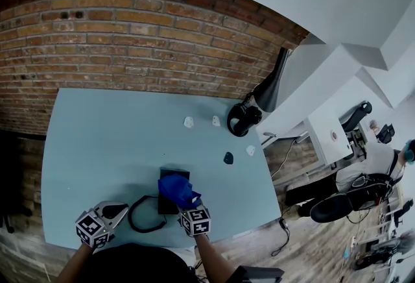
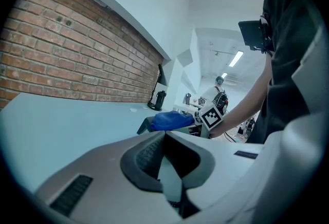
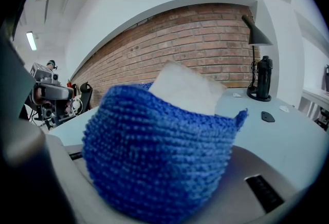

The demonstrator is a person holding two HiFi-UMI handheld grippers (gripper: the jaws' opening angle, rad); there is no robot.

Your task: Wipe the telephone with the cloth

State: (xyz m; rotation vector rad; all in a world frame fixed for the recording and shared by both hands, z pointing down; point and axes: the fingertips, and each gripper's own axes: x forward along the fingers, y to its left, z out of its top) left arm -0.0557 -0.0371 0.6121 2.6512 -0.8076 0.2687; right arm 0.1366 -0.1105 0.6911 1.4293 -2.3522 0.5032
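Right-hand tool (image 1: 187,205) is pinching a bunched blue knitted cloth (image 1: 176,189) with a white patch showing at its top, and the wad fills most of what that tool's own view shows. The cloth rests on the black, boxy telephone (image 1: 172,174), which sits on the pale blue surface (image 1: 104,139) close to my edge, just ahead of this tool. As far as I can judge from above, the telephone's long axis runs away from me toward the red brick wall (image 1: 130,35), so I expect the wiping strokes to go forward and back along it. My left tool (image 1: 117,211) has its jaws pressed together on nothing and sits off to the left, apart from the telephone. The looped black cord (image 1: 144,218) lies between them. The right tool is clearly the nearer one and already has the cloth on the phone. A stroke toward me could snag that cord.
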